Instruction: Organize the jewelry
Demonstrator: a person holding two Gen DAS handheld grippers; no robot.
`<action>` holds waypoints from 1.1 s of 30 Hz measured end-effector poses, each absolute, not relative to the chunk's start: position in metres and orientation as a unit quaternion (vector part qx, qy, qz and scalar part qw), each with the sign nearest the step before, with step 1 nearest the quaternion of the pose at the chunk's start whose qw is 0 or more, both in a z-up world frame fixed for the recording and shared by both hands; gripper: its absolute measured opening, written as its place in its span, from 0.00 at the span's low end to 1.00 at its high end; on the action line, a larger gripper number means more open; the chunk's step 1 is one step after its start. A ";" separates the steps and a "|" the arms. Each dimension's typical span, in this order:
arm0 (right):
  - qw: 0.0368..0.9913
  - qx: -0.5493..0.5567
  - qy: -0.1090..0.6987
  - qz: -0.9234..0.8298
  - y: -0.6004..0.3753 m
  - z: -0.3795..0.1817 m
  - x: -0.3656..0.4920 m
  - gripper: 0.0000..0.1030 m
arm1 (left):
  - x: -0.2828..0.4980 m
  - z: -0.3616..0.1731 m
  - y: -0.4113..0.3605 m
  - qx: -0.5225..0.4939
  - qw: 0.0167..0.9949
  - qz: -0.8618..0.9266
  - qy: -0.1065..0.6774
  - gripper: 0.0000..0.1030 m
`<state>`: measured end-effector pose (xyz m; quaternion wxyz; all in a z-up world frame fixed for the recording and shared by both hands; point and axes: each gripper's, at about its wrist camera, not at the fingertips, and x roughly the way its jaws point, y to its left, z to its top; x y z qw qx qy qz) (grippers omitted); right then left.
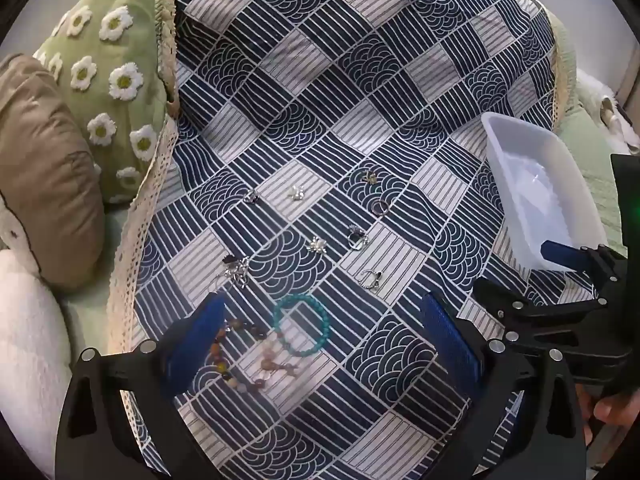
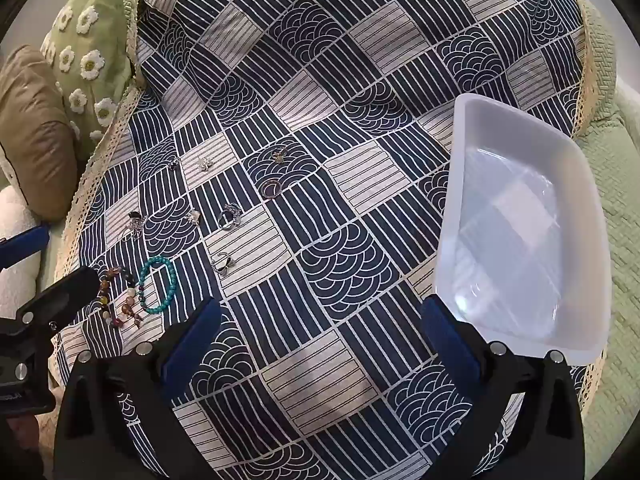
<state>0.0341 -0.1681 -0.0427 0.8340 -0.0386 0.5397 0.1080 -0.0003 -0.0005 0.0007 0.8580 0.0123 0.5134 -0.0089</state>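
Left wrist view: left tool [image 1: 320, 344] wide, empty — turquoise bracelet [image 1: 301, 330] between its fingers, rings at 12 o'clock. Right tool [image 2: 322, 344] wide, empty — white tray [image 2: 520, 216] at 1 o'clock on patterned cloth [image 2: 320, 80].

Jewelry lies loose on the patterned cloth, all pieces apart from the tray. Turquoise bead bracelet [image 1: 301, 325] flat, a closed loop. Mixed brown/amber bead bracelet [image 1: 244, 356] touching its left side, strung out in a curve. Silver chain tangle [image 1: 236, 270] further up-left. Small rings and earrings [image 1: 358, 236] scattered above, each separate. White plastic tray [image 2: 520, 216] sits to the right, nothing in it, slightly skewed to the cloth's pattern.
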 end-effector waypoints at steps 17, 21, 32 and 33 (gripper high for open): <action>0.831 -0.039 0.544 0.110 -0.168 -0.045 0.033 0.96 | 0.004 -0.009 0.004 0.001 0.849 -0.001 0.529 0.91; 0.832 -0.039 0.543 0.109 -0.169 -0.044 0.033 0.96 | 0.005 -0.010 0.006 -0.011 0.846 -0.003 0.533 0.91; 0.832 -0.039 0.544 0.106 -0.171 -0.044 0.035 0.96 | 0.004 -0.012 0.007 -0.006 0.845 -0.001 0.534 0.91; 0.832 -0.039 0.544 0.106 -0.171 -0.044 0.035 0.96 | 0.005 -0.012 0.007 -0.008 0.845 -0.001 0.535 0.91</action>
